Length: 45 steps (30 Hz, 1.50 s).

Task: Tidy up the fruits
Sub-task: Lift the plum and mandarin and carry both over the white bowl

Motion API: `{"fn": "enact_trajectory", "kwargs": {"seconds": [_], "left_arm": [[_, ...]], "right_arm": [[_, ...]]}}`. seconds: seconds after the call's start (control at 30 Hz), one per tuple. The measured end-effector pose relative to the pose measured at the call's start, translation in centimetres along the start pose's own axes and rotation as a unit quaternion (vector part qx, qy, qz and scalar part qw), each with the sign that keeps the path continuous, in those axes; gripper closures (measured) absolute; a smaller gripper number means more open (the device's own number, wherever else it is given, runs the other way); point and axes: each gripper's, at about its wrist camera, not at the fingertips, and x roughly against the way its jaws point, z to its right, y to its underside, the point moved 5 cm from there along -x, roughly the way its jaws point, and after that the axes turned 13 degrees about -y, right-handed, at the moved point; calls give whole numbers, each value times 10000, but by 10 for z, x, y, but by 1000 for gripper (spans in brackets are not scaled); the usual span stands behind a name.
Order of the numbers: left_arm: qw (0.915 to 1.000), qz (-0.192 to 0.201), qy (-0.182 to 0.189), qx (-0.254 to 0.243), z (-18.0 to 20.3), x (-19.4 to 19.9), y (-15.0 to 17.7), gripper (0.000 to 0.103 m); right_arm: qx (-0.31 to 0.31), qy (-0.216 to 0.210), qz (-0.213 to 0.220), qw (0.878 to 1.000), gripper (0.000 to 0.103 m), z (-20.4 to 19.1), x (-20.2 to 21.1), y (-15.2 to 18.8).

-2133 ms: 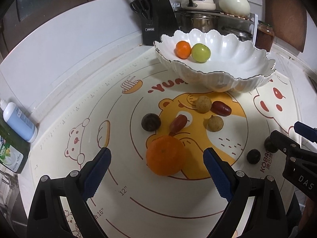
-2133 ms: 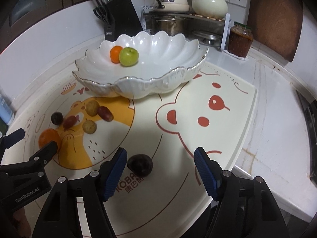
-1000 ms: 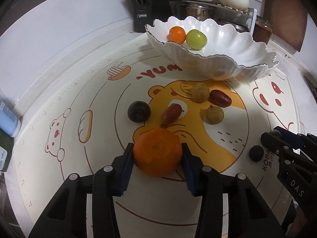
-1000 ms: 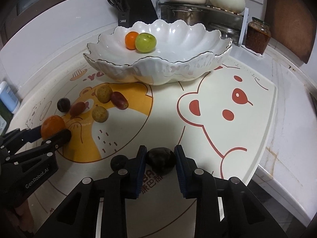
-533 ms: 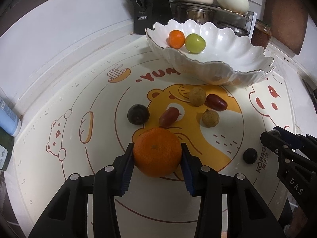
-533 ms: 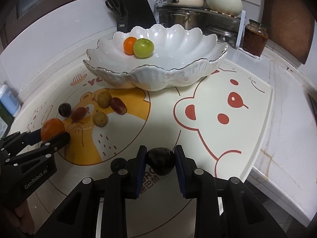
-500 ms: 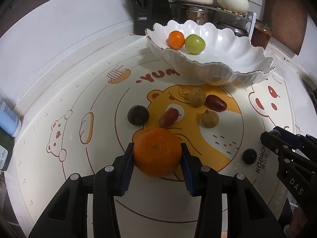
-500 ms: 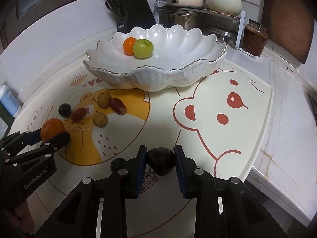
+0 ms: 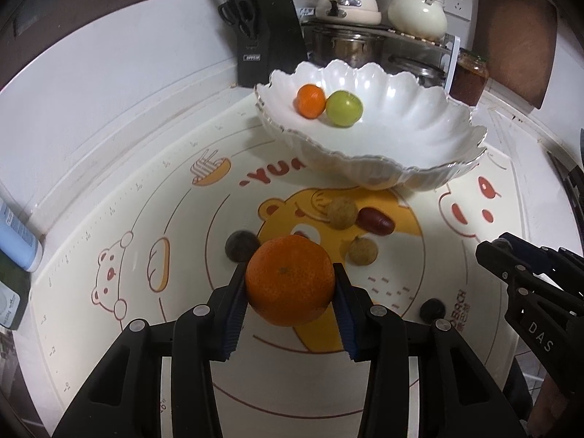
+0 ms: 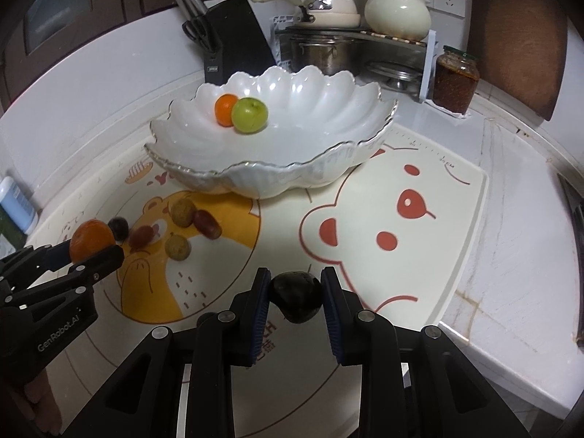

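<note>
White kitchen surface [image 10: 518,255], with a knife block [image 10: 233,43], stacked pots and a jar of red paste [image 10: 456,80] along the back wall, carries a cartoon-bear mat [image 9: 146,226] where the fruit is laid out. At the mat's far edge stands a scalloped white bowl [image 9: 419,135], and two fruits already lie inside it, touching: a small mandarin [image 9: 310,101] and a green fruit [image 9: 344,108].

Both tools are loaded. The left tool [image 9: 290,301] is clamped narrow on a large orange [image 9: 290,279], which hangs clear of the mat, near the loose fruit but well short of the bowl. The right tool [image 10: 295,301] is closed almost fully on a dark plum-like fruit [image 10: 295,297], also raised off the mat, in front of the bowl.

By my reading, the job is roughly a third of the way along. Two pieces are sorted and two are in the grip, awaiting the carry to the bowl. On the mat remain two tan longan-like fruits [image 9: 341,212] [image 9: 361,250], a red date [image 9: 375,221], a second reddish fruit [image 10: 140,236] partly hidden from the left camera by the orange, a dark round fruit [image 9: 241,246], and a small dark berry [image 9: 432,310] near the front edge.
</note>
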Motion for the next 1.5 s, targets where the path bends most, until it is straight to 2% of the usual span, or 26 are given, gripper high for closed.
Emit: {"fn": "enact_trajectory", "kwargs": {"seconds": [0.73, 1.5], "left_arm": [[9983, 552, 185, -86, 13, 20, -60, 60], [9964, 827, 125, -122, 19, 3, -109, 60]], "right_arm": [[26, 113, 497, 9987, 74, 13, 22, -44], [132, 341, 825, 9959, 74, 25, 11, -96]]}}
